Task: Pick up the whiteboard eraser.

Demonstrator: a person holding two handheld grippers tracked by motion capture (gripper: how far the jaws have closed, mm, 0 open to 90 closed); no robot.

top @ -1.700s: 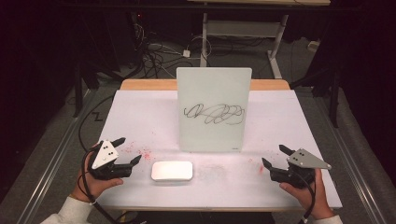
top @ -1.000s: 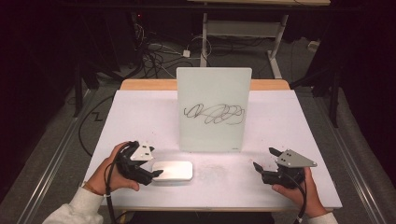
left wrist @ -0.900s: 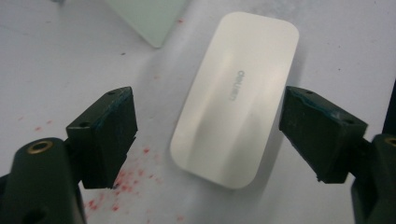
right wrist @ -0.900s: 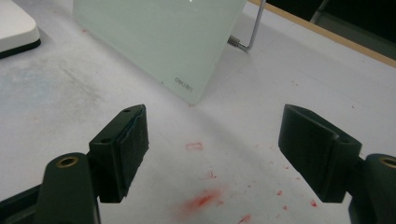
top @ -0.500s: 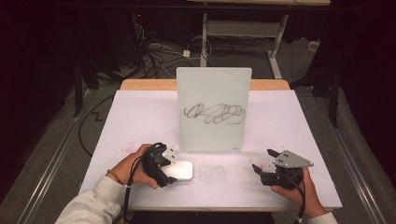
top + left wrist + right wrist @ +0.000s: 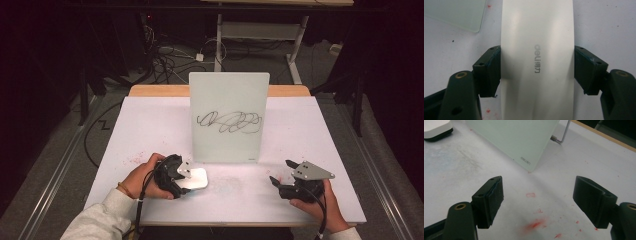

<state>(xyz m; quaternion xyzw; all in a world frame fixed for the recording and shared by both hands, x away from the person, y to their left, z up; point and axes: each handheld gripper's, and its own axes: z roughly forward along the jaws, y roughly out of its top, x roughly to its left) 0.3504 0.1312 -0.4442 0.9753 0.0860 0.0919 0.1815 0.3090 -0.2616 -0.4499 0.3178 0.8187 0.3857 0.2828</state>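
Now that the left gripper (image 6: 186, 176) has swung in from the table's left edge, its jaws straddle the white eraser (image 6: 536, 60) lying before the scribbled whiteboard (image 6: 229, 117), touching its sides, likely about to lift. The right gripper (image 6: 283, 176) waits, jaws spread.

In the left gripper view the white eraser (image 6: 536, 60) runs off the top and bottom edges, so its full length cannot be read. In the high view the left claw (image 6: 181, 176) covers the eraser's near end. The glass board (image 6: 514, 137) is cut off at the top of the right gripper view; its corner lettering is possibly a brand mark, too small to read.
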